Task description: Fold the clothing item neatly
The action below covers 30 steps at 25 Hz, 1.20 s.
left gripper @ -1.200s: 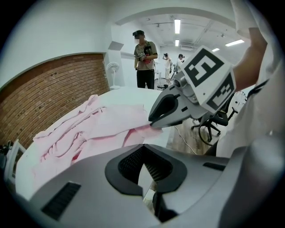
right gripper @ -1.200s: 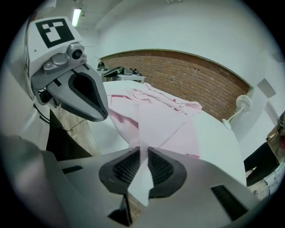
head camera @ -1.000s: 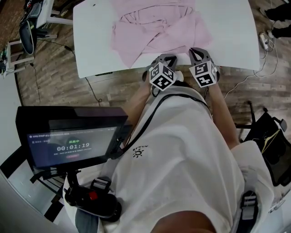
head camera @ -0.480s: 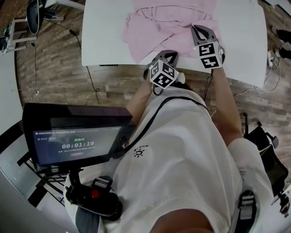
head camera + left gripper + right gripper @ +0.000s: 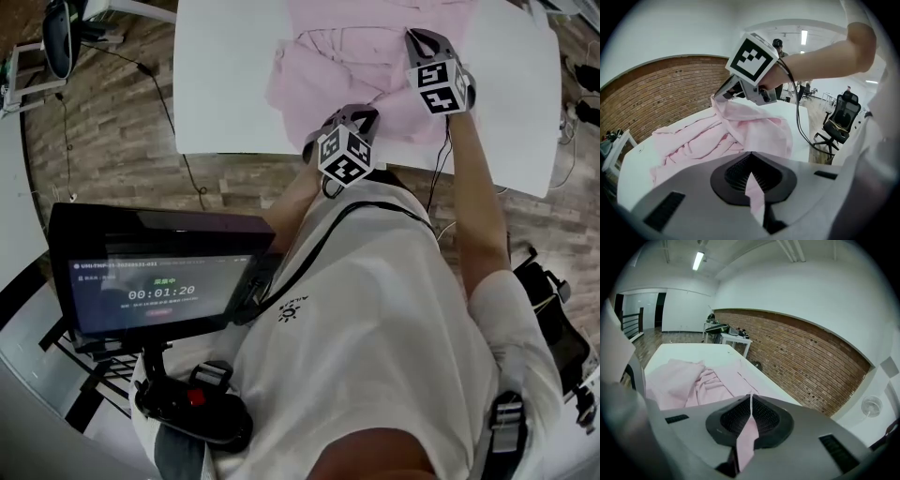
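A crumpled pink garment [image 5: 349,58] lies on the white table [image 5: 225,75]. My left gripper [image 5: 353,116] is at the garment's near edge, shut on a fold of the pink cloth, which shows between its jaws in the left gripper view [image 5: 751,182]. My right gripper [image 5: 424,39] is farther over the table, to the right, shut on a thin strip of the same cloth [image 5: 749,423]. In the left gripper view the right gripper [image 5: 723,93] lifts a peak of the garment [image 5: 740,126] above the table. The rest of the garment [image 5: 689,378] lies bunched beyond the right jaws.
The table's near edge [image 5: 281,155] runs just in front of me. A dark screen [image 5: 159,281] on a stand is at my lower left. Cables [image 5: 173,131] trail on the wood floor. An office chair [image 5: 841,117] stands past the table, with a brick wall [image 5: 801,357] beyond.
Both grippers have moved away from me over the table with the garment's edge in them, the right one much farther and higher than the left. The pink cloth has been drawn up and back.
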{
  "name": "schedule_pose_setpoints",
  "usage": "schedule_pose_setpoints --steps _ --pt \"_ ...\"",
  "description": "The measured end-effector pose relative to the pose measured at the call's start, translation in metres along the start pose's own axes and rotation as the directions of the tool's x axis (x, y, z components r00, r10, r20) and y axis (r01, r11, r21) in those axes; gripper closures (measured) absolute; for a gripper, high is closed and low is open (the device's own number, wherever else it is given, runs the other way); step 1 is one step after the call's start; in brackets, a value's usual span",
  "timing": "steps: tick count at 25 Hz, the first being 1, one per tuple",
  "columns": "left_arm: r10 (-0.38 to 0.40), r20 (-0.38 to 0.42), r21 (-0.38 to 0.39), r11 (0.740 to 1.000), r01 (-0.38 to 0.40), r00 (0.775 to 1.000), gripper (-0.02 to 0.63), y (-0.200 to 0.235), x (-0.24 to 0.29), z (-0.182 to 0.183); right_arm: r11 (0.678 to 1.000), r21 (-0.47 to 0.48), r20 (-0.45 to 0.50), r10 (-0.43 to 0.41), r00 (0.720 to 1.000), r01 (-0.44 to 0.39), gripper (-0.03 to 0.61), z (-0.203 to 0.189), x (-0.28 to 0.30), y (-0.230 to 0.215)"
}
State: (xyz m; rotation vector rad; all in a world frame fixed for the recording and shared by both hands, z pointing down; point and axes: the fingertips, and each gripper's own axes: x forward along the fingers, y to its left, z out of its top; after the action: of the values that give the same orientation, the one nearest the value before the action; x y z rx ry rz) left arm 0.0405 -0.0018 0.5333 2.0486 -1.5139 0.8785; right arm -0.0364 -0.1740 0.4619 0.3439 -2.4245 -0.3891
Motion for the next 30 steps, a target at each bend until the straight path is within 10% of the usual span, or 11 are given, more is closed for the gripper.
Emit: schedule_pose_setpoints --steps 15,22,30 --pt "-0.053 -0.042 -0.023 0.998 0.052 0.998 0.611 0.068 0.027 -0.008 0.907 -0.397 -0.22 0.054 0.974 -0.14 0.507 -0.037 0.125 0.002" --pt "-0.016 -0.066 -0.067 0.998 0.011 0.998 0.611 0.079 0.026 -0.006 0.91 -0.382 -0.264 0.056 0.963 -0.158 0.419 -0.05 0.142 -0.01" --pt "0.022 -0.065 -0.108 0.994 -0.029 0.998 0.611 0.098 0.022 -0.017 0.977 -0.097 -0.108 0.177 0.978 -0.188 0.419 -0.011 0.126 -0.02"
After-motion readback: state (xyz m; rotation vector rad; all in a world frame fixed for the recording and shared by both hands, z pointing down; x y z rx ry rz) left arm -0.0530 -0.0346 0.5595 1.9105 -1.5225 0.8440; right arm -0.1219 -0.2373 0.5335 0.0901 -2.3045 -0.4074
